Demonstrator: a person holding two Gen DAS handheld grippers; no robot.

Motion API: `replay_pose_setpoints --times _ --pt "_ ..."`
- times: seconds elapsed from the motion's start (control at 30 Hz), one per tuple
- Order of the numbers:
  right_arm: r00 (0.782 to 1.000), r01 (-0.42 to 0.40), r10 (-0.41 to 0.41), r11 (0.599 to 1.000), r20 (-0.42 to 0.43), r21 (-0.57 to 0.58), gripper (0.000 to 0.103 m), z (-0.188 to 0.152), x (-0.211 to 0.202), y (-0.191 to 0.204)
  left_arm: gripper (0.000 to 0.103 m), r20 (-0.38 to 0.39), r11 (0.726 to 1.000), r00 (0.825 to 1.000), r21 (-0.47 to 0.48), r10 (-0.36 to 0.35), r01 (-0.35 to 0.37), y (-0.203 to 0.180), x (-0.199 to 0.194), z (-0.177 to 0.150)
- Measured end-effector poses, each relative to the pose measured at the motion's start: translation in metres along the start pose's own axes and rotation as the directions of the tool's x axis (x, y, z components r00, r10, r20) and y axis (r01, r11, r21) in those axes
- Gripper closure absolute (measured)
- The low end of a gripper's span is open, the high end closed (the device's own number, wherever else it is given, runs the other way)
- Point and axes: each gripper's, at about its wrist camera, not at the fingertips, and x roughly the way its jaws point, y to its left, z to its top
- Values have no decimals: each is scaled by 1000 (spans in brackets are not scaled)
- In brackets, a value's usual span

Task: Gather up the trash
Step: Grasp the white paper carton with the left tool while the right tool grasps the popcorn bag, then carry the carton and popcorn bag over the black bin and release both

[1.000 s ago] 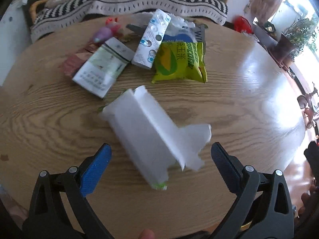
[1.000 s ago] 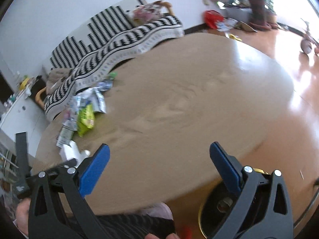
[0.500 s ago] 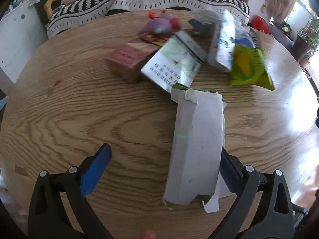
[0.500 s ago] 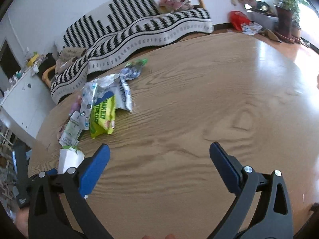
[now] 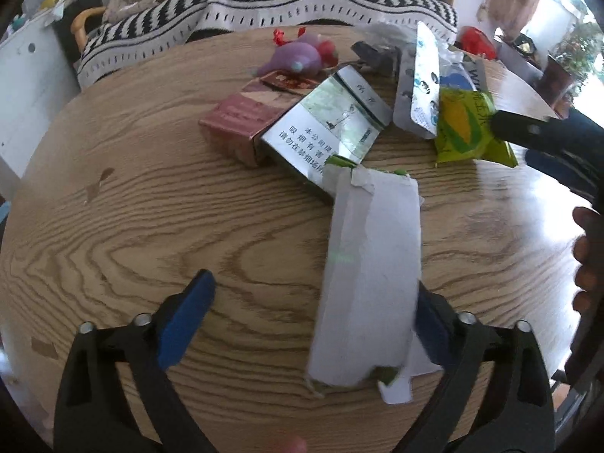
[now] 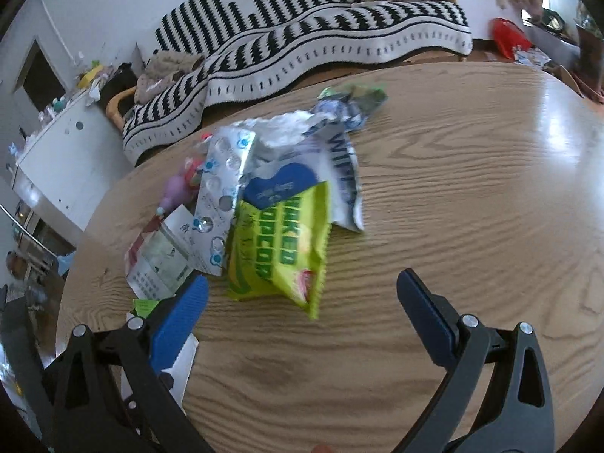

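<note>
The left gripper (image 5: 313, 313) has its two blue pads wide apart, and its jaws have just been closing a little. A torn white cardboard box with green edges (image 5: 372, 287) lies flat on the round wooden table (image 5: 132, 234) between them. The box sits against the right-hand pad; the other pad is well away from it, so nothing is squeezed.

The right gripper (image 6: 302, 294) is wide open too and holds nothing. The near end of a yellow-green popcorn bag (image 6: 281, 249) lies on the table between its pads, touching neither.

Just past the white box is a silver and white cigarette pack (image 5: 326, 128), with the box's far end on top of its corner. A dull red pack (image 5: 241, 117) lies touching its left side. To the right, a silver pill sheet with blue dots (image 6: 221, 192) leans against the popcorn bag. Behind those are a crumpled white and blue wipes wrapper (image 6: 332, 151) and a small purple and red toy (image 5: 302, 56).

Beyond the table's far edge is a sofa under a black and white striped blanket (image 6: 321, 45).
</note>
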Motion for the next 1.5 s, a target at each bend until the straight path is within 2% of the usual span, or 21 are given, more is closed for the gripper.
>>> replay_pose_setpoints --times 0.03,0.07,0.1,0.13,0.17,0.23,0.43,0.67,1.27,1.33,1.4,1.5 --pt "1000 5 -5 1000 -5 -9 15 2 6 4 25 17 1000 1000 10 -6 5 0 -2 1" --pt "1000 15 -15 1000 -12 -26 33 4 12 9 41 27 1000 1000 17 -12 11 -1 -4 1" --pt "999 26 -27 999 -20 -33 41 4 16 11 58 36 999 999 26 -24 23 -2 -5 2" --pt "999 17 -18 999 -31 -36 53 5 22 12 59 37 999 999 30 -27 26 -3 -5 3" --pt "999 -8 7 1000 -31 -27 56 5 23 12 61 41 999 999 30 -34 32 -4 -6 3" --pt "1000 10 -11 999 -15 -37 59 2 16 14 65 49 998 997 18 -55 54 -4 -7 2" --pt "1000 -5 5 1000 6 -12 62 -13 -9 2 70 51 995 993 0 -103 103 -9 -15 -4" --pt "997 15 -16 1000 74 10 62 -13 -48 -10 70 75 993 990 6 -116 116 -17 -32 -7" --pt "997 22 -23 1000 68 19 62 -26 -76 -14 70 97 994 989 13 -110 109 -18 -55 -14" --pt "996 20 -21 1000 87 21 62 -27 -88 -15 70 104 991 986 19 -134 132 -22 -61 -12" --pt "994 23 -25 1000 107 19 62 -29 -102 -19 70 117 982 975 48 -188 184 -38 -72 -11" --pt "987 49 -51 999 150 21 62 -34 -137 -33 70 114 957 957 156 -265 246 -85 -90 -14"
